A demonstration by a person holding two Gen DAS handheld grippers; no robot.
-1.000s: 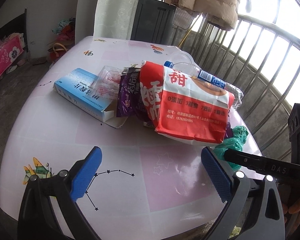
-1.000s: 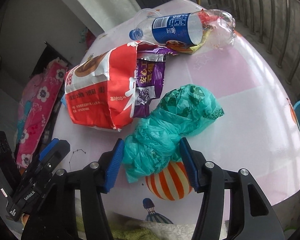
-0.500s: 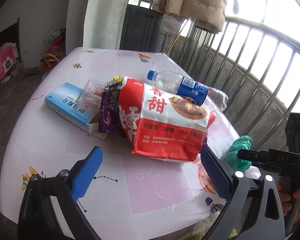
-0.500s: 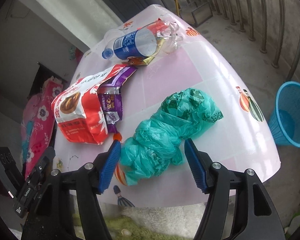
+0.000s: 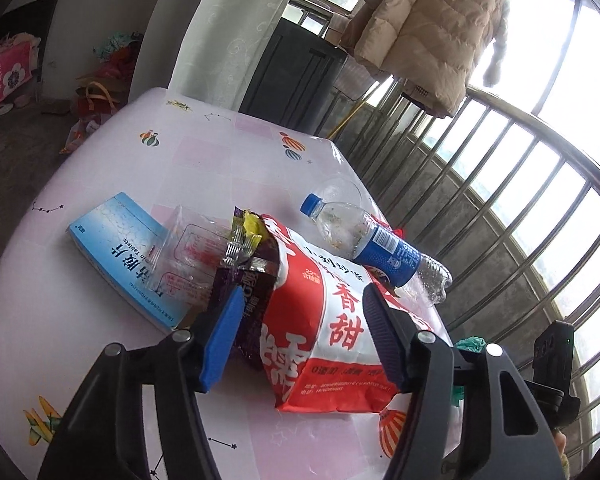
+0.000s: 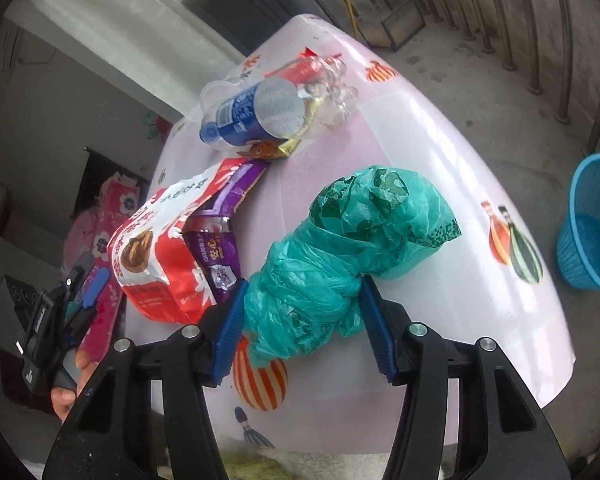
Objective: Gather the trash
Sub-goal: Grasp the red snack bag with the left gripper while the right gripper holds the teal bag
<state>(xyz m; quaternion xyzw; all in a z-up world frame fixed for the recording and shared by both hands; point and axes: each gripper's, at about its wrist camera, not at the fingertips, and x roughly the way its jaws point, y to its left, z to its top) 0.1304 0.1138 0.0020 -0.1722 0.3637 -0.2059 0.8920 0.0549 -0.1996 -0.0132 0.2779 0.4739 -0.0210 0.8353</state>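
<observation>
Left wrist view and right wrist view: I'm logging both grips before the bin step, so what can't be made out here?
- Left gripper: the red snack bag sits between its fingers; contact is unclear.
- Green plastic bag: mostly hidden behind the left gripper's finger in the left wrist view.
- Blue basket: cut off by the right wrist view's edge.
</observation>
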